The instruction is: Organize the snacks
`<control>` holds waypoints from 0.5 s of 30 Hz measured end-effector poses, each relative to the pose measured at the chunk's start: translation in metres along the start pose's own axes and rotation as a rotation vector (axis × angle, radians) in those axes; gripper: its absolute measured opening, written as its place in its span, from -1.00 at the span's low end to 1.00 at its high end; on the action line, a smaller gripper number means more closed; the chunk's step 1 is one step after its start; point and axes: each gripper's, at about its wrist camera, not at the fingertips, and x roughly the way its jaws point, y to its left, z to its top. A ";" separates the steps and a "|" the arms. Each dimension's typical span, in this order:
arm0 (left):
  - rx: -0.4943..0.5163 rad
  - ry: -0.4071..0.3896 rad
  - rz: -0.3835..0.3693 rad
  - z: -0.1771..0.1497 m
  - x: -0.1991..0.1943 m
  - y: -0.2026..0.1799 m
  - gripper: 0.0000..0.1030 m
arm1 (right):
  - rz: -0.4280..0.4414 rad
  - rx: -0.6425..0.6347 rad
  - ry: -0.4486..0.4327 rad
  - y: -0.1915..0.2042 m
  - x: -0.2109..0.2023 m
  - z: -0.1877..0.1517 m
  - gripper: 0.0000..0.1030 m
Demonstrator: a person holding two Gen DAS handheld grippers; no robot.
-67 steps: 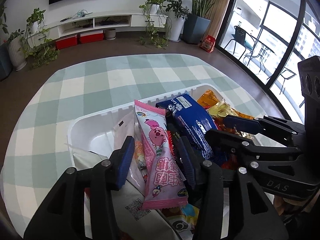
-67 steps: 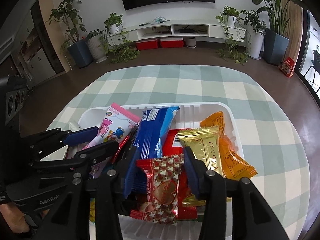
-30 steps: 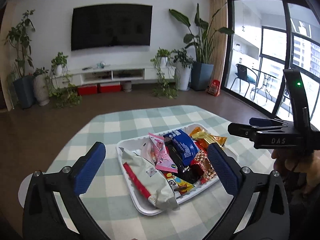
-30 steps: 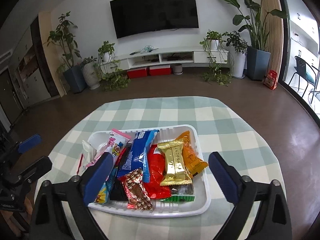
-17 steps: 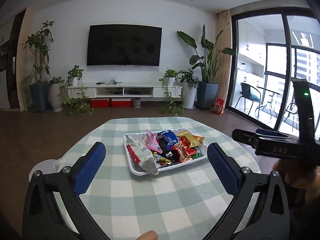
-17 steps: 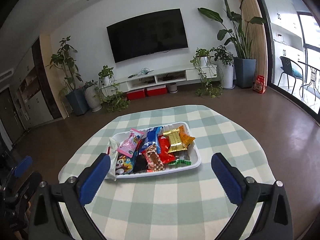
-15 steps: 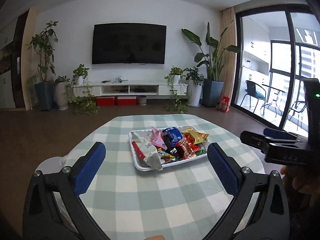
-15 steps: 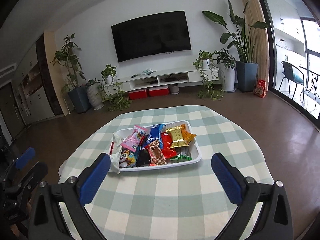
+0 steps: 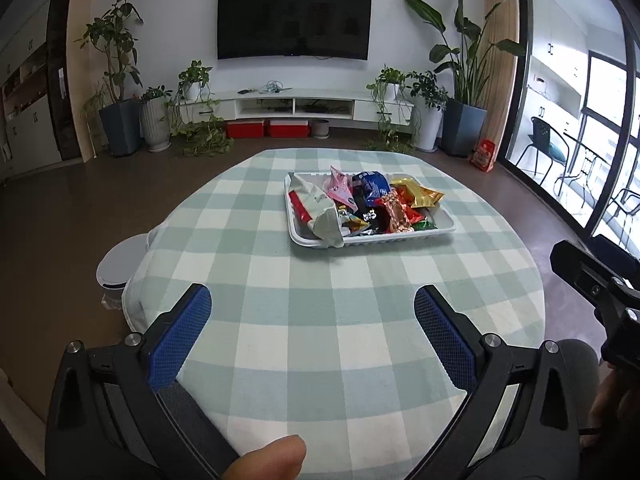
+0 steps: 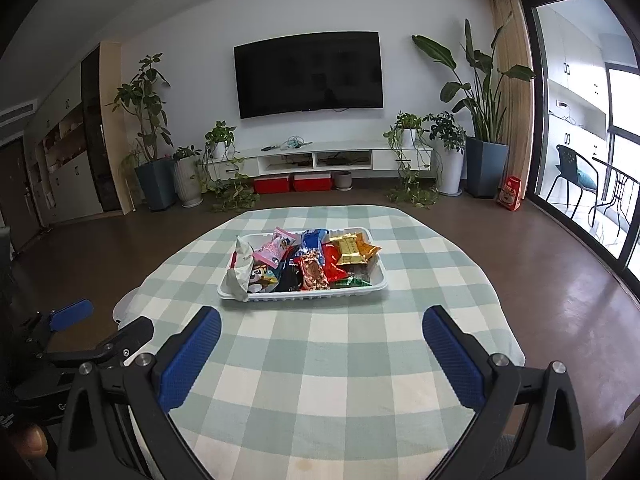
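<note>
A white tray holds several snack packets: a white bag, a pink packet, a blue packet, a gold one and a red patterned one. It sits past the middle of the round table. The tray also shows in the right wrist view. My left gripper is open and empty, well back from the tray near the table's front. My right gripper is open and empty too, also far back. Each gripper shows at the edge of the other's view.
The table has a green and white checked cloth. A white round bin stands on the floor at the table's left. A TV unit and potted plants line the far wall. Glass doors are at right.
Both grippers have let go of the snacks in the tray, opened wide and pulled far back and up. The tray now looks small and distant.
</note>
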 end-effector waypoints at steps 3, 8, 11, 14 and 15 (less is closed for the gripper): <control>-0.006 0.014 -0.007 -0.004 0.005 -0.001 0.99 | -0.018 0.005 0.027 -0.001 -0.002 -0.010 1.00; -0.019 0.025 -0.004 -0.005 0.010 -0.001 0.99 | -0.032 0.002 0.061 0.002 -0.003 -0.024 1.00; -0.021 0.038 0.001 -0.008 0.013 -0.002 0.99 | -0.027 0.001 0.083 0.004 0.000 -0.030 1.00; -0.020 0.046 0.000 -0.010 0.016 -0.003 0.99 | -0.025 -0.005 0.087 0.008 0.000 -0.033 1.00; -0.021 0.046 0.002 -0.010 0.016 -0.002 0.99 | -0.027 -0.008 0.086 0.009 0.000 -0.034 1.00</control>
